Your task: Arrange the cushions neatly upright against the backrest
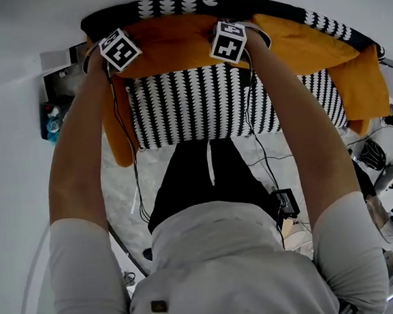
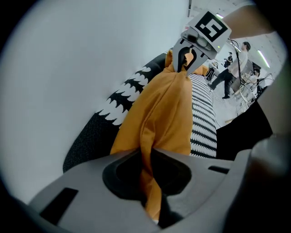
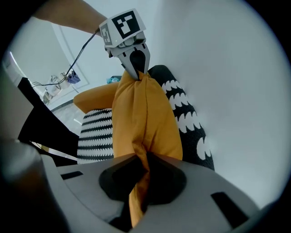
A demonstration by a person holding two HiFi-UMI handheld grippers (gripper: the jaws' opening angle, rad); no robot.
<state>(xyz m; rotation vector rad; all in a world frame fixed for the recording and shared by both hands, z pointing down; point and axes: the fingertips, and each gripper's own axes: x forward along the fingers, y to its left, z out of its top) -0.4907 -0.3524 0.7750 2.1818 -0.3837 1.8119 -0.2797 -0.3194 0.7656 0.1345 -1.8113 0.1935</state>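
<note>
An orange cushion (image 1: 173, 49) stands on edge against the black backrest with white markings (image 1: 170, 6). My two grippers hold it by its top edge. My left gripper (image 1: 120, 53) is shut on the cushion's left top corner, with orange fabric bunched between its jaws (image 2: 152, 182). My right gripper (image 1: 229, 44) is shut on the right top corner, and fabric is pinched there too (image 3: 141, 182). Each gripper view looks along the cushion (image 2: 159, 113) (image 3: 145, 118) to the other gripper. A striped black-and-white cushion (image 1: 199, 105) lies in front, on the seat.
A second orange cushion (image 1: 309, 40) leans at the right, with more orange fabric at the far right (image 1: 365, 87) and left (image 1: 116, 136). A white wall stands behind the sofa. Cables and a black device (image 1: 286, 203) lie on the floor. Bottles (image 1: 51, 121) sit at the left.
</note>
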